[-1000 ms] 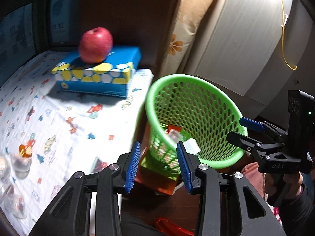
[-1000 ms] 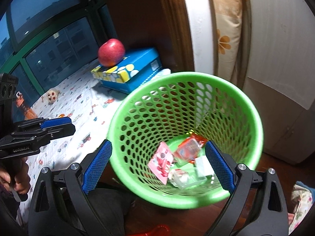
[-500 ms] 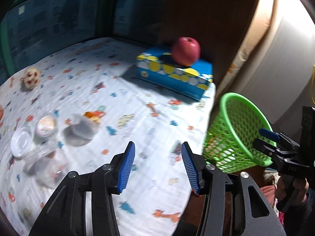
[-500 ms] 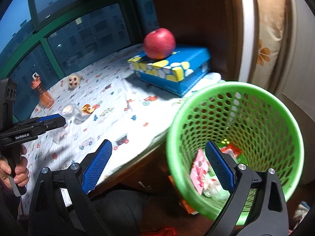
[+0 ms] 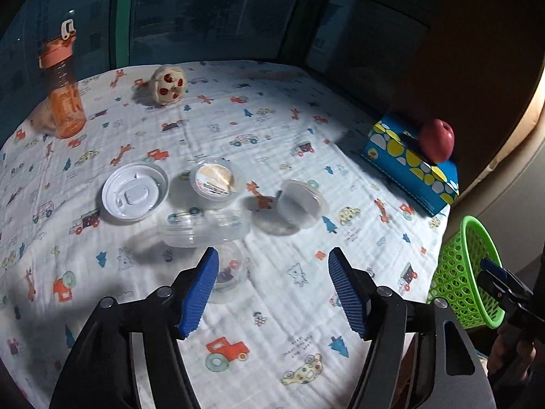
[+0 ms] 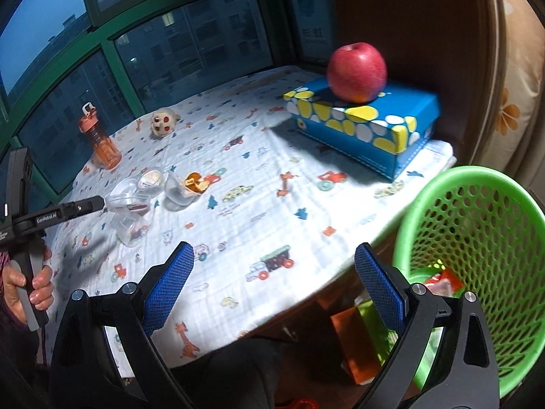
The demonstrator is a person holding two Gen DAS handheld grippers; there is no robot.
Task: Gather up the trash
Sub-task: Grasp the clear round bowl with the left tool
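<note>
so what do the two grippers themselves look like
Both match: the left gripper and right gripper have black linkage arms with silver pivot bolts and ribbed blue finger pads. Seen from the right wrist view, the left one has white lettering on its black body and a grey trigger handle.

This looks like a room in a home, high up by a window (image 6: pixel 190 37) that faces apartment blocks at dusk. A table (image 5: pixel 272 306) under a child's cartoon-print cloth carries a tissue box (image 6: pixel 368 119), an apple (image 6: pixel 357 72) and a drinking bottle (image 5: pixel 63 92). A floral cushion (image 6: pixel 514 78) leans beside it.
</note>
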